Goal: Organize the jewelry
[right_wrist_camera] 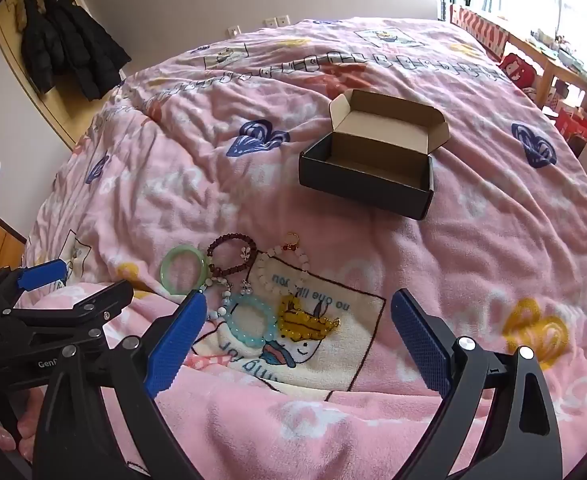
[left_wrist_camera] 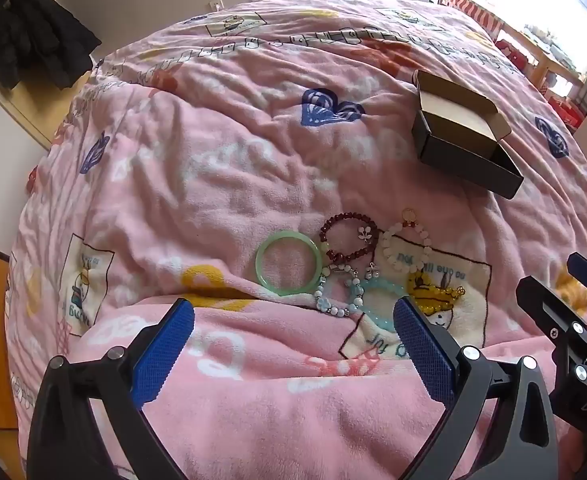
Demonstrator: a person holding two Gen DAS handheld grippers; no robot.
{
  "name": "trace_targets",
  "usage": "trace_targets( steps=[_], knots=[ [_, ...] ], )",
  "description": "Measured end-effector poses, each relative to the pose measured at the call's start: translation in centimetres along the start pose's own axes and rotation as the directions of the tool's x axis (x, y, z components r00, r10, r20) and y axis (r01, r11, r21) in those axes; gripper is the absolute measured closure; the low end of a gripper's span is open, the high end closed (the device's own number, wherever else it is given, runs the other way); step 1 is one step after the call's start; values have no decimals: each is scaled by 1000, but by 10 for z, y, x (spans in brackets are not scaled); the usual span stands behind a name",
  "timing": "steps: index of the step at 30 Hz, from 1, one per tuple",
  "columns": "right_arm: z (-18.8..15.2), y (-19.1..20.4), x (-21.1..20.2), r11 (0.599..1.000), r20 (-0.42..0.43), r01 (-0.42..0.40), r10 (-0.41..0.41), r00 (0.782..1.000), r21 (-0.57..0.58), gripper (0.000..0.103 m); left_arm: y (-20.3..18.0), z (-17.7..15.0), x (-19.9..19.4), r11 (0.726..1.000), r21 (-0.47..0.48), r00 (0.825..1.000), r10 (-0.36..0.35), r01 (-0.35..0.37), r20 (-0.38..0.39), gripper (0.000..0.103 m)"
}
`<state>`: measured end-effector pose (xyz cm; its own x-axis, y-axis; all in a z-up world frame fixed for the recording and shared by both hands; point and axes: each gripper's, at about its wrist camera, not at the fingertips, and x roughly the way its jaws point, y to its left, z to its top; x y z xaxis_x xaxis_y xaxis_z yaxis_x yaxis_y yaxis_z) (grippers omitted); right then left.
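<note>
I judge nothing is sorted yet; the box [right_wrist_camera: 367,168] sits open and looks empty on the blanket [right_wrist_camera: 473,248], well beyond the bracelets [right_wrist_camera: 237,292] clustered near me; my left gripper [left_wrist_camera: 293,344] and right gripper [right_wrist_camera: 299,340] both gape wide, holding nothing.

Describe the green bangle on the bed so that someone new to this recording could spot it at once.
On the pink printed blanket, find the open dark cardboard box, then the cluster of bracelets in front of it. The smooth pale green bangle lies at the cluster's left end, beside the dark red beaded bracelet. It is the only solid, unbeaded ring.
</note>
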<state>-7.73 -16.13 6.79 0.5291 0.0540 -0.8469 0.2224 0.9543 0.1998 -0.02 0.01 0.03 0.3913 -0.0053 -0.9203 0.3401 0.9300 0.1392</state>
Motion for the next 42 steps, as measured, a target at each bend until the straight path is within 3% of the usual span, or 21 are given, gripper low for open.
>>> trace_targets(
  steps=[42],
  knots=[
    [0,0,-1,1000,3,13,-13,1000,-8,12,3,-1,1,1000,-5,1000,-11,11,-15,5]
  ],
)
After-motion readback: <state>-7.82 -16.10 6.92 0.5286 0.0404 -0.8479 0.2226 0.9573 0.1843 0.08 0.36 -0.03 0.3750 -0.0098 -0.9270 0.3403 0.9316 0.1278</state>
